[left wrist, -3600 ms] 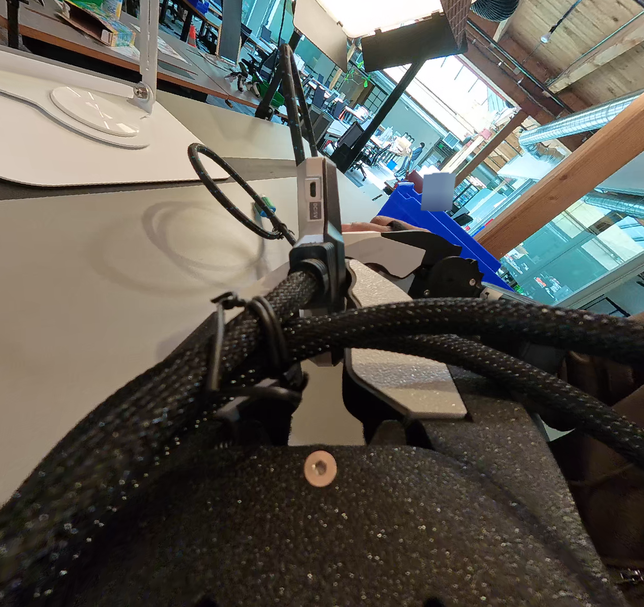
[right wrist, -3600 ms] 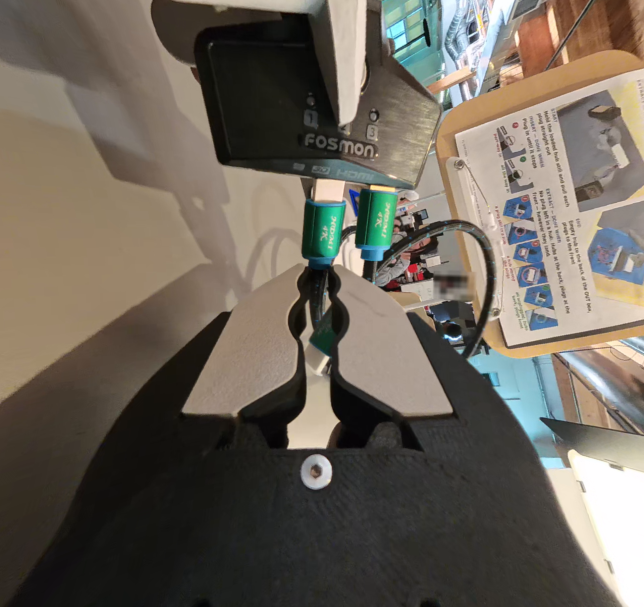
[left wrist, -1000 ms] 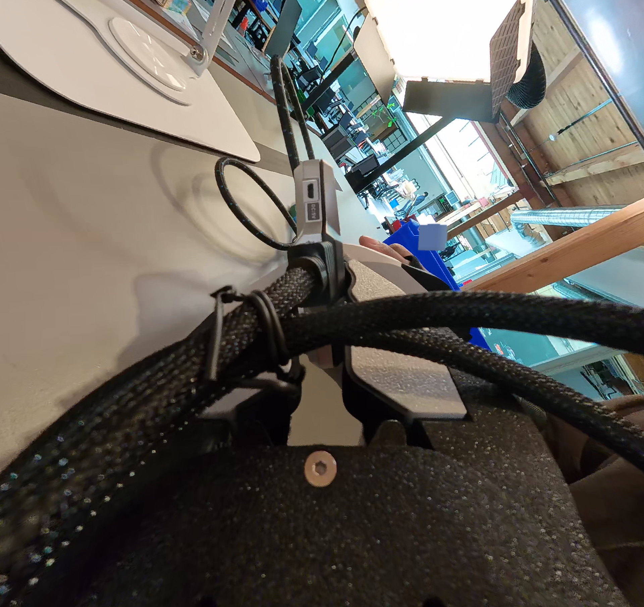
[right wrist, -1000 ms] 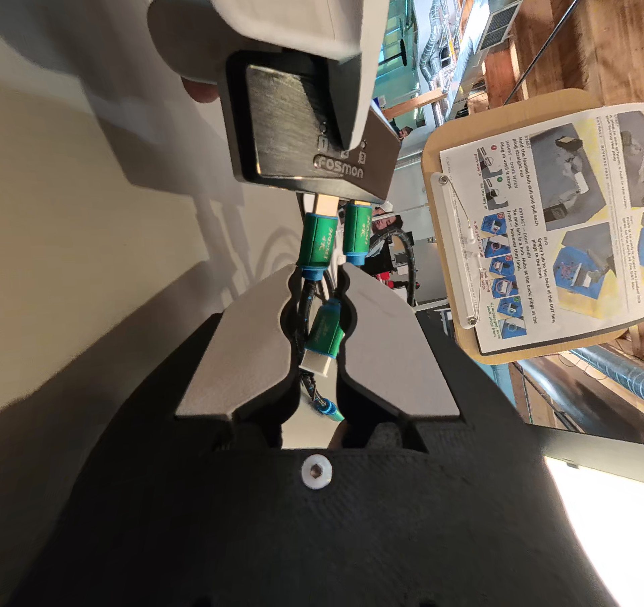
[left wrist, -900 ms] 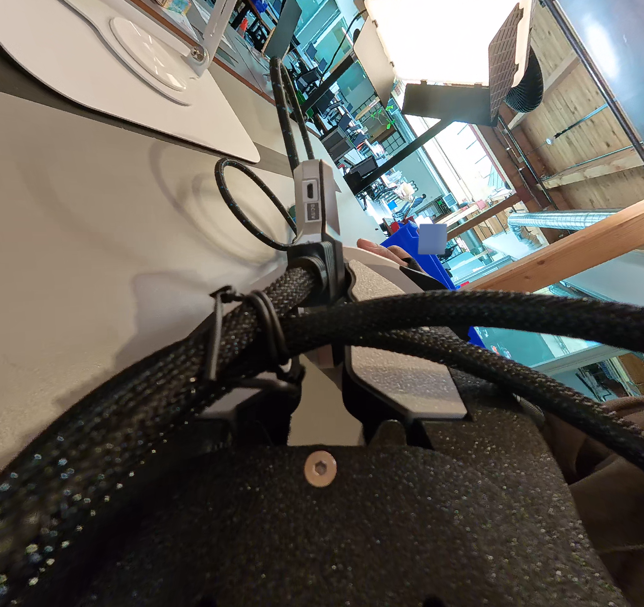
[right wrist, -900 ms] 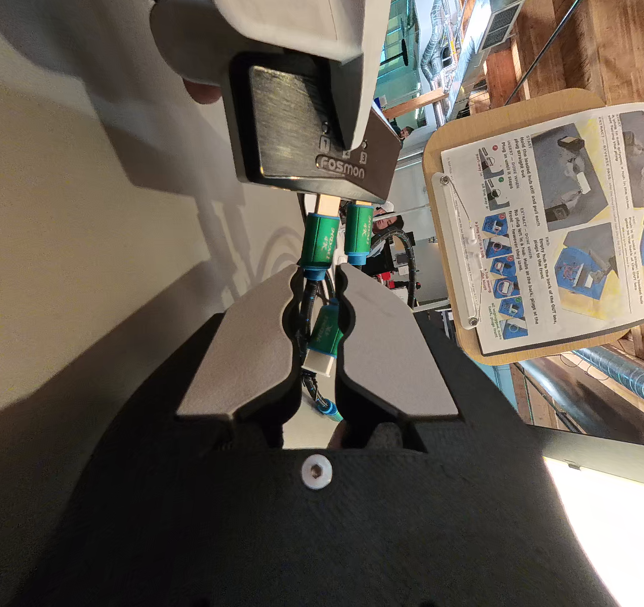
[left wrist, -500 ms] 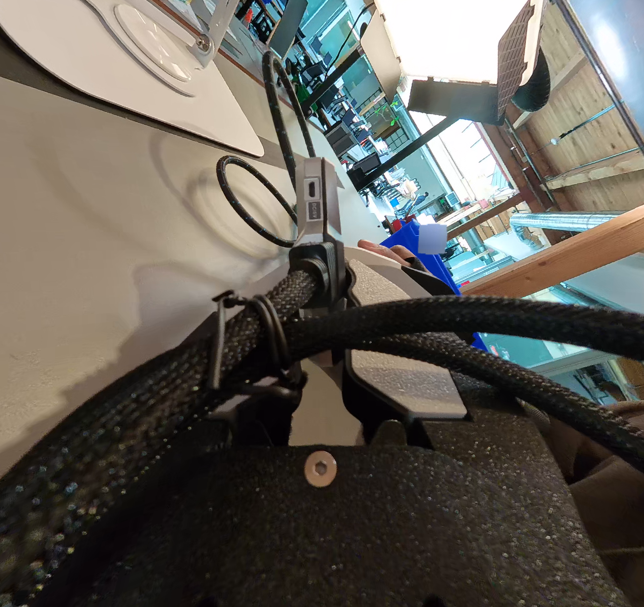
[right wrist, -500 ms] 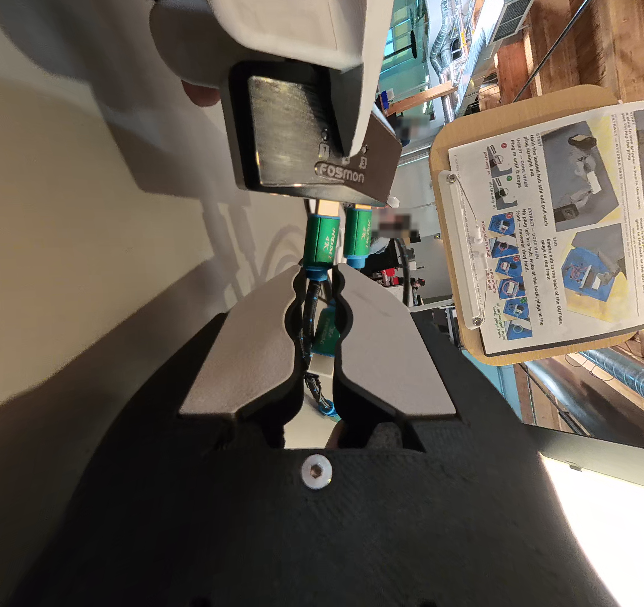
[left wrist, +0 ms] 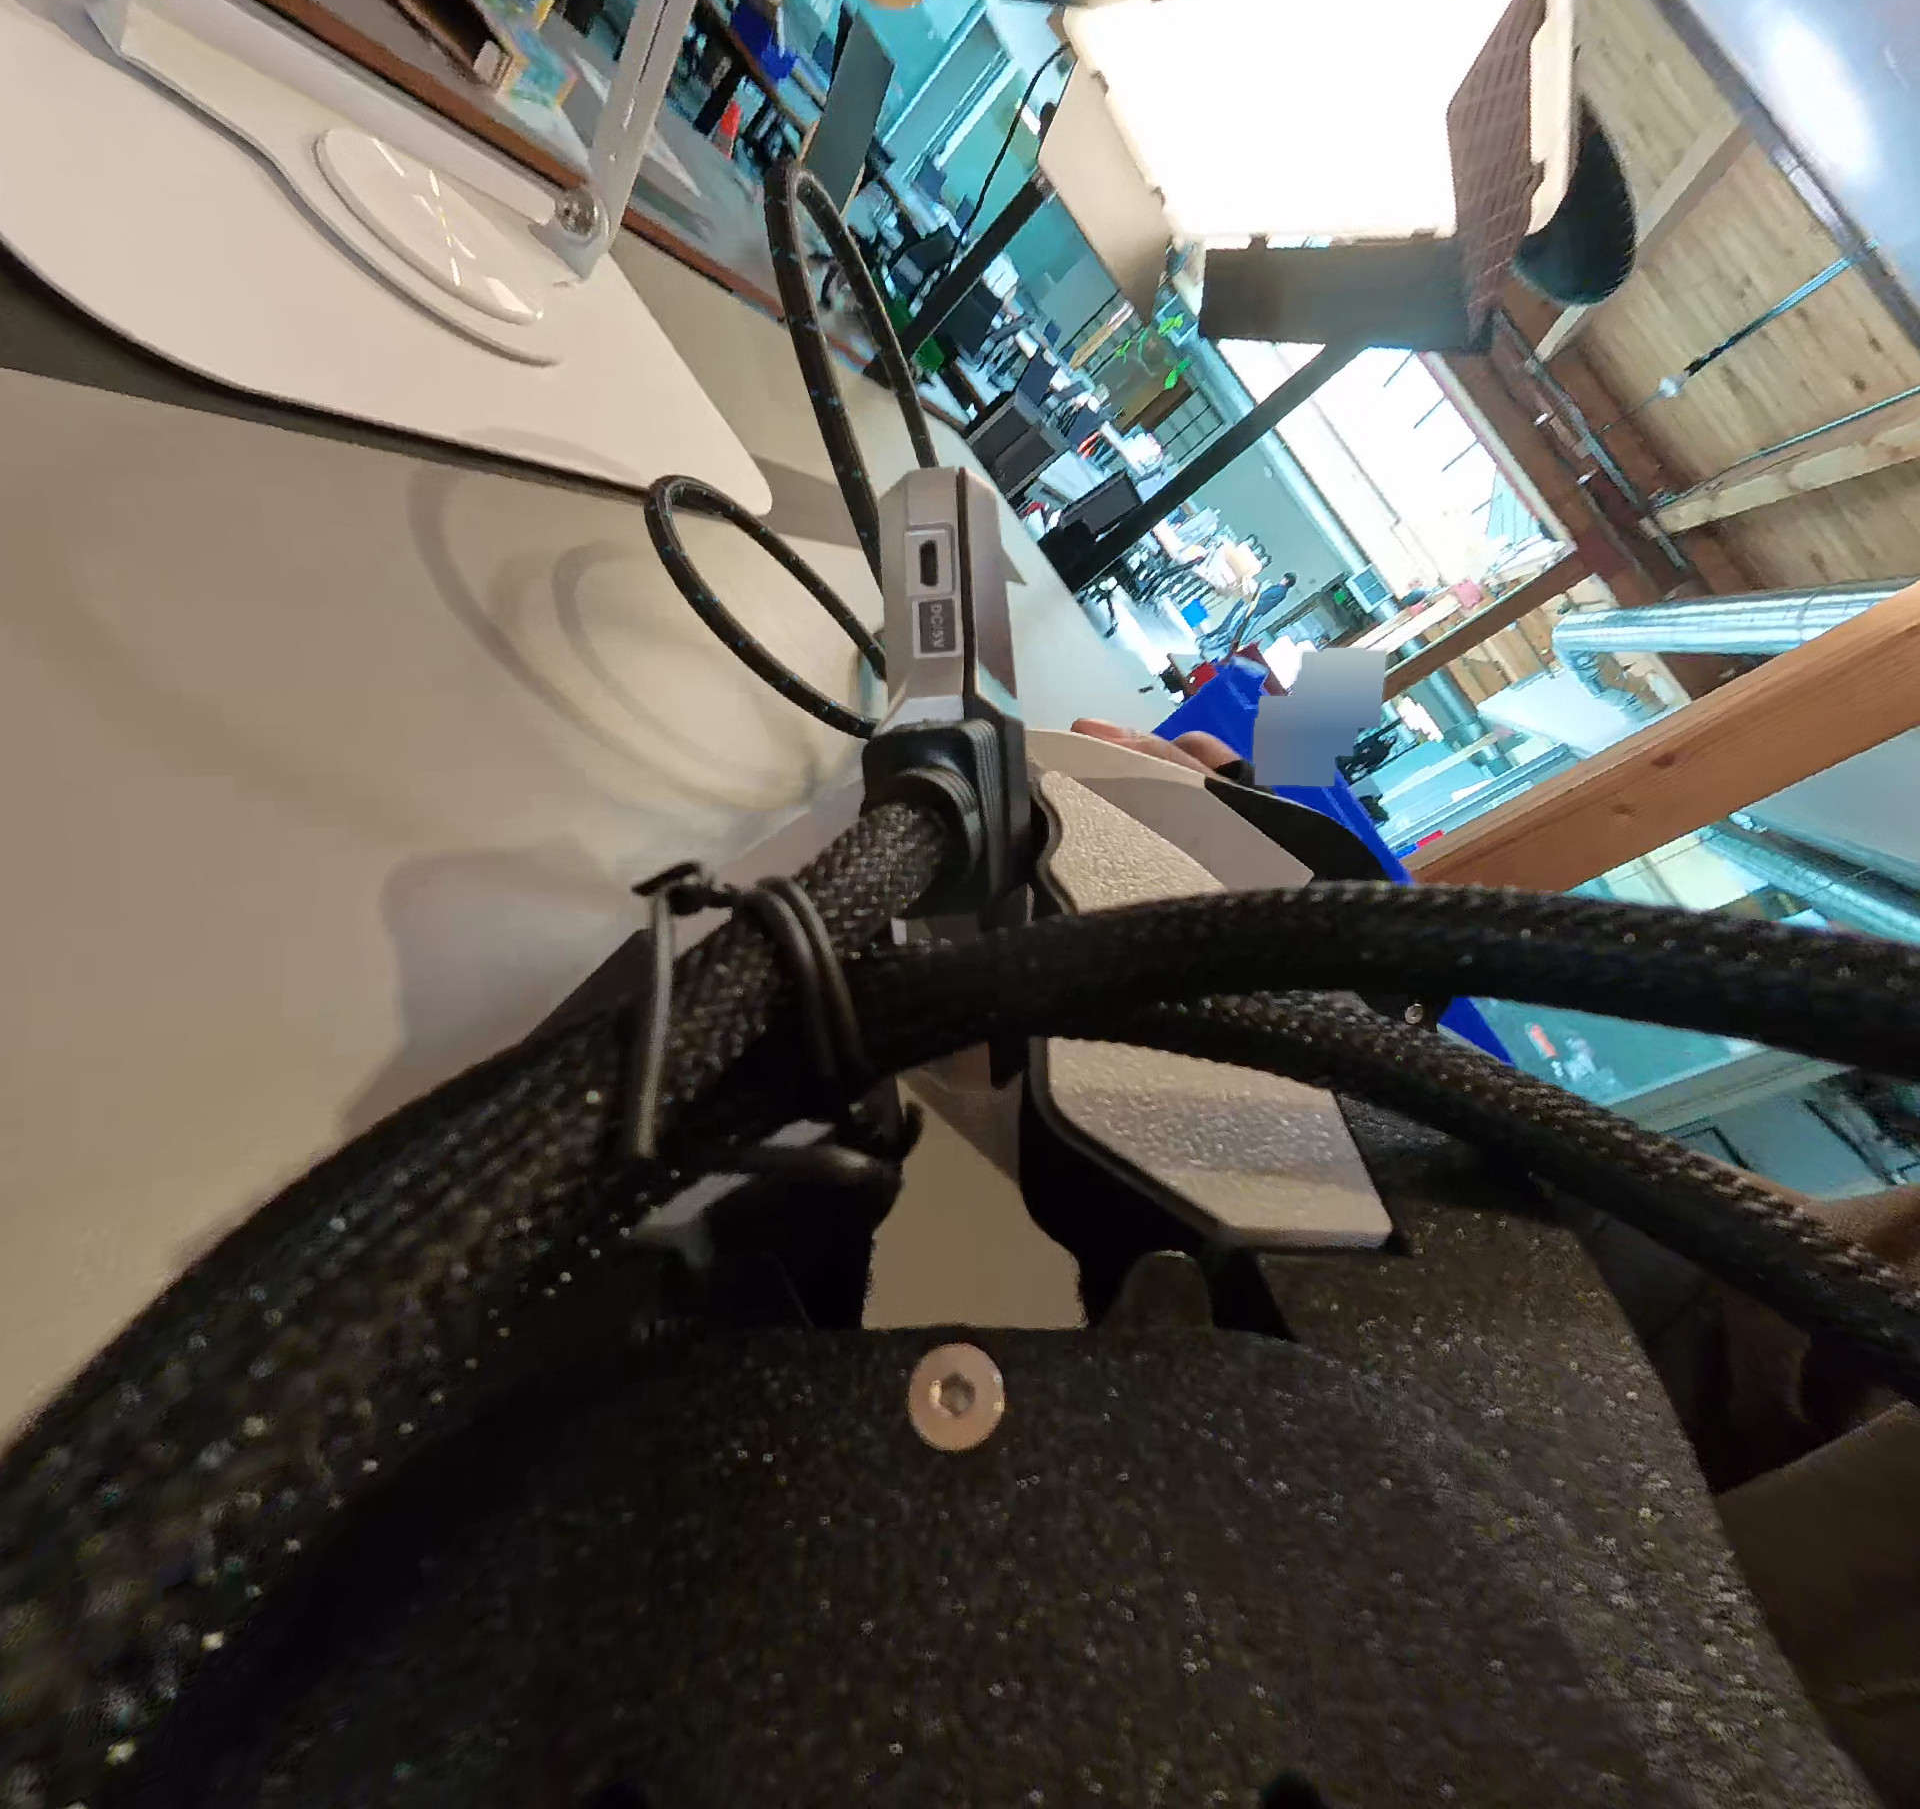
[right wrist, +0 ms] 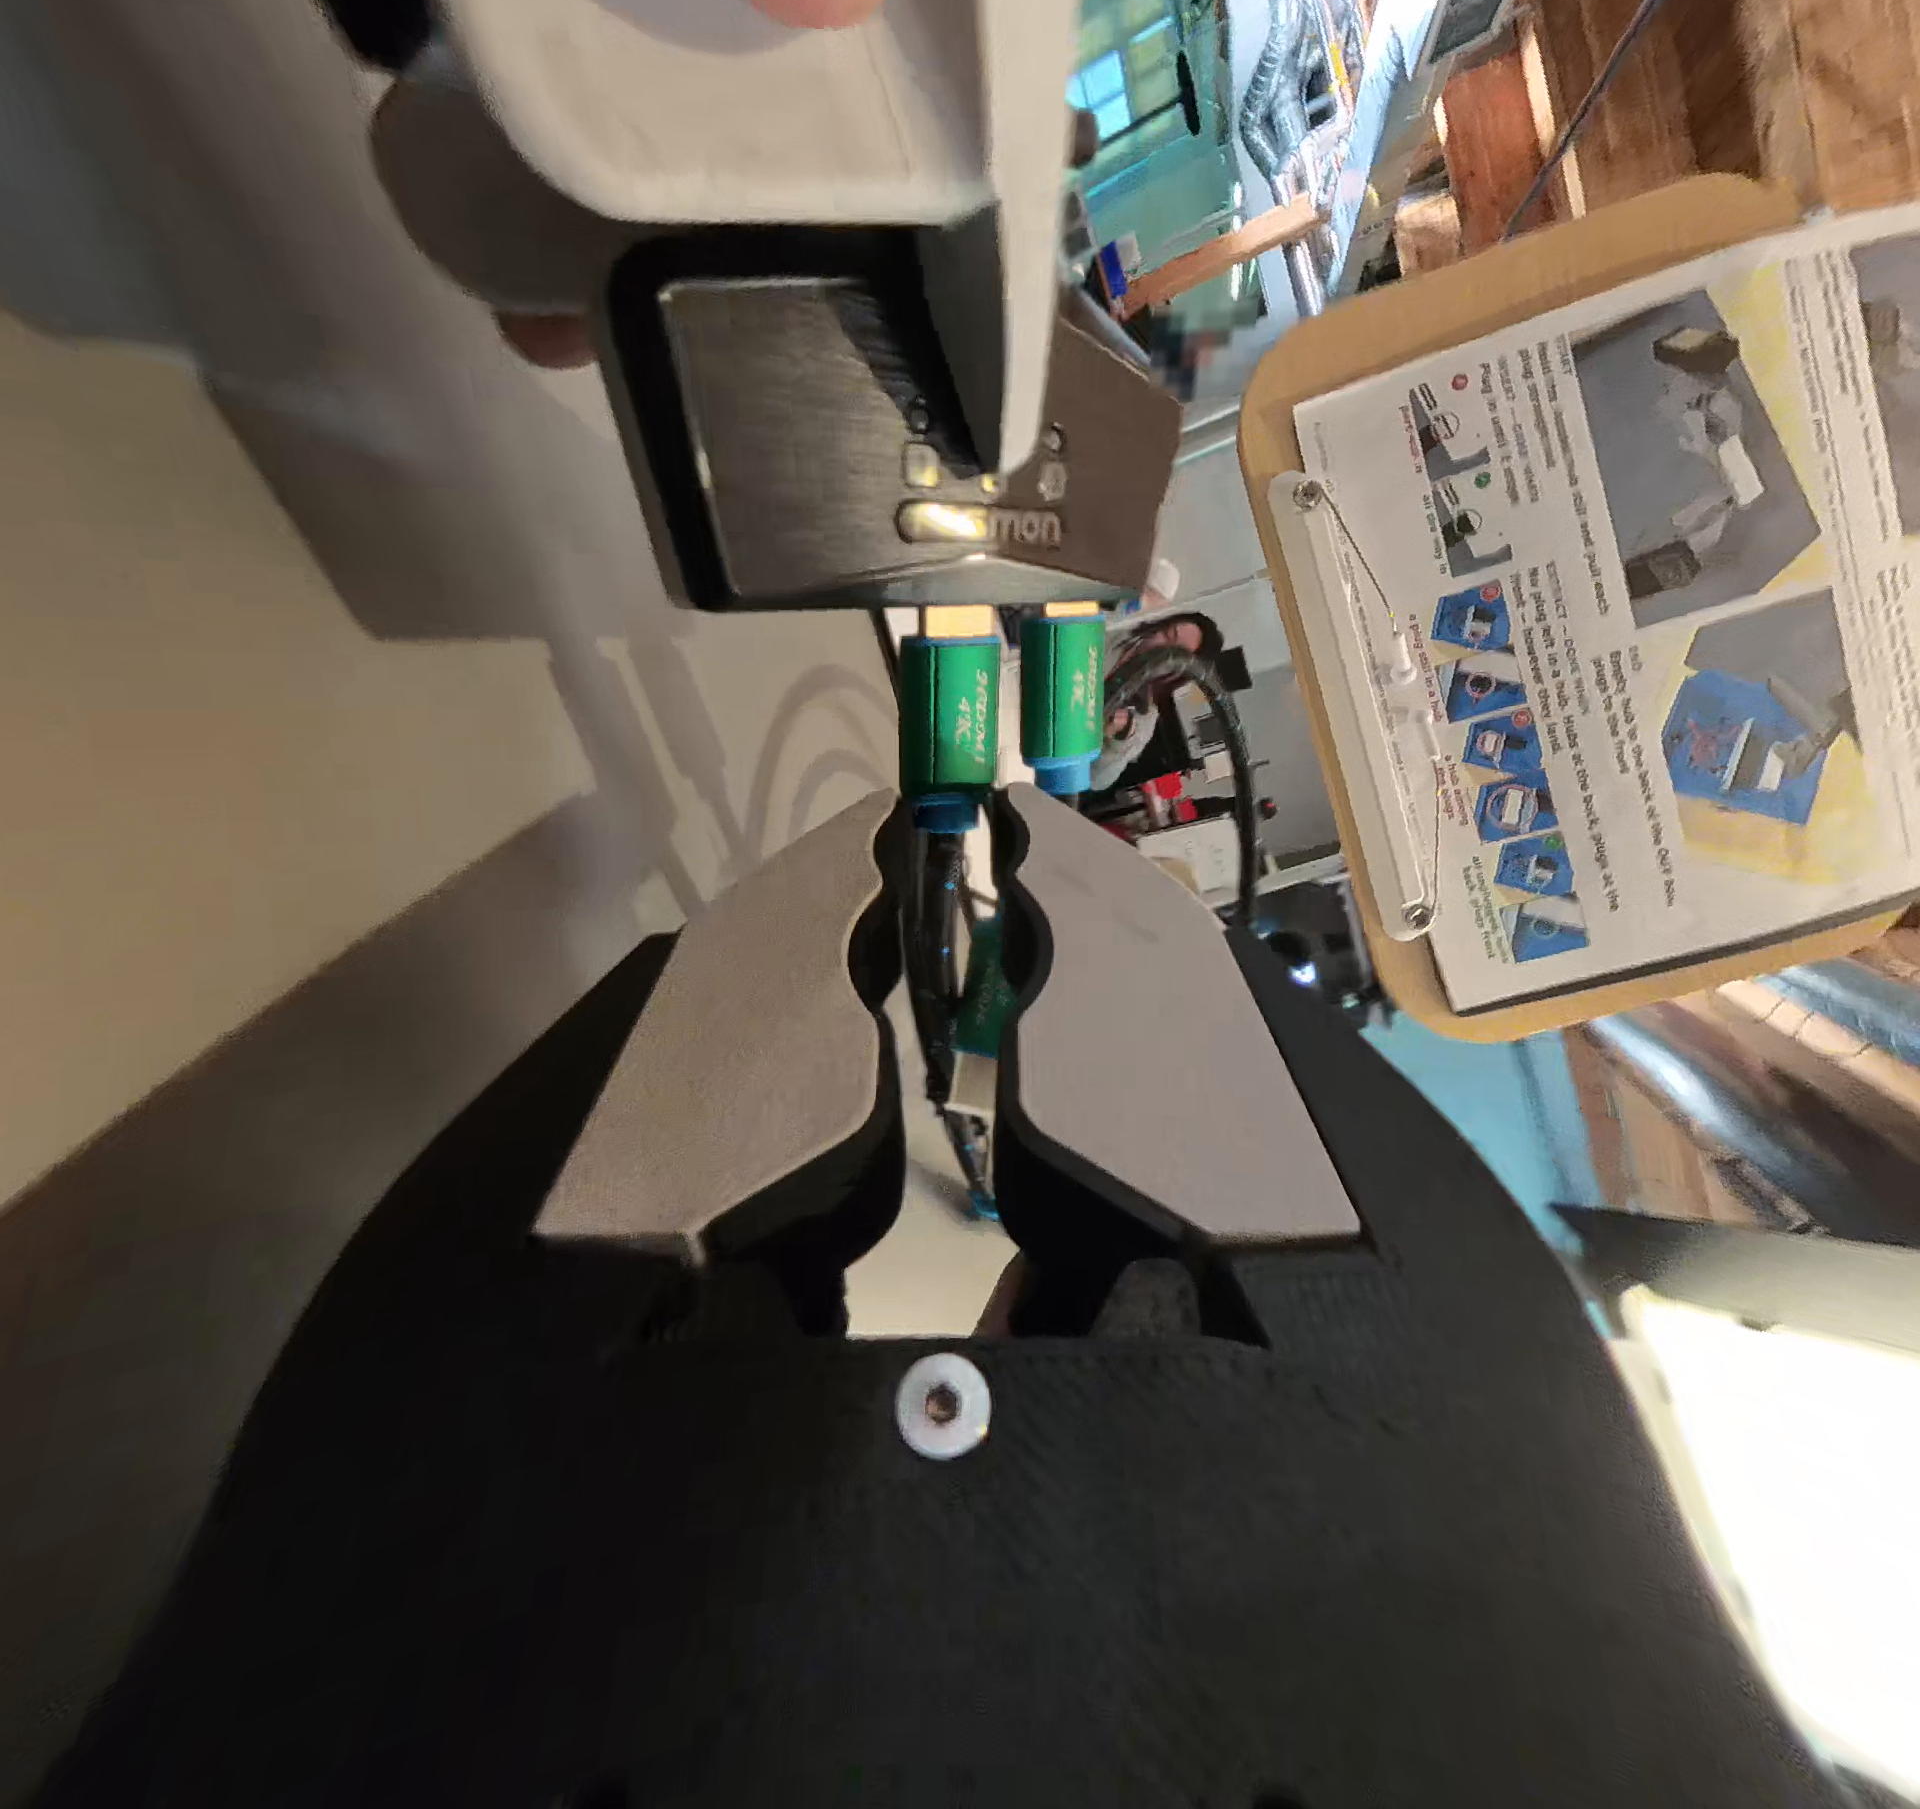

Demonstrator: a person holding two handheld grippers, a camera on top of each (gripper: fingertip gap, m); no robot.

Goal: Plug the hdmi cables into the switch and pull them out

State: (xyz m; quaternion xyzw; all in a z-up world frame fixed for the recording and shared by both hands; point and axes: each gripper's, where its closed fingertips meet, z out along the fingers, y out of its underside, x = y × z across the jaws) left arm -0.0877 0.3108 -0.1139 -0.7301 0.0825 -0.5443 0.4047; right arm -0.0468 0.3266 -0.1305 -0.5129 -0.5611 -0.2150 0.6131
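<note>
My left gripper point(left wrist: 977, 783) is shut on a grey metal switch box point(left wrist: 940, 616), seen edge-on and held above the table. A thick braided cable point(left wrist: 831, 886) hides its left finger. In the right wrist view the box point(right wrist: 810, 450) shows under the left gripper's white finger point(right wrist: 727, 128). Two green plugs point(right wrist: 948, 710) point(right wrist: 1062, 699) sit in the box's lower edge. My right gripper point(right wrist: 948, 809) is closed around the black cable and blue collar just behind the left green plug. A third, loose green plug point(right wrist: 987, 990) lies behind, between the fingers.
A wooden clipboard with a printed sheet point(right wrist: 1610, 637) stands to the right. A thin black cable loop point(left wrist: 727, 564) hangs beside the box over the pale table point(left wrist: 260, 720). A white stand base point(left wrist: 312, 232), a blue bin point(left wrist: 1226, 710) and a lit light panel point(left wrist: 1278, 97) lie beyond. Tip to tip, the grippers are about 5 cm apart.
My right fingers have closed in from a wider gap onto the cable behind the left green plug. The box and both views have tilted a little; the left grasp is unchanged.
</note>
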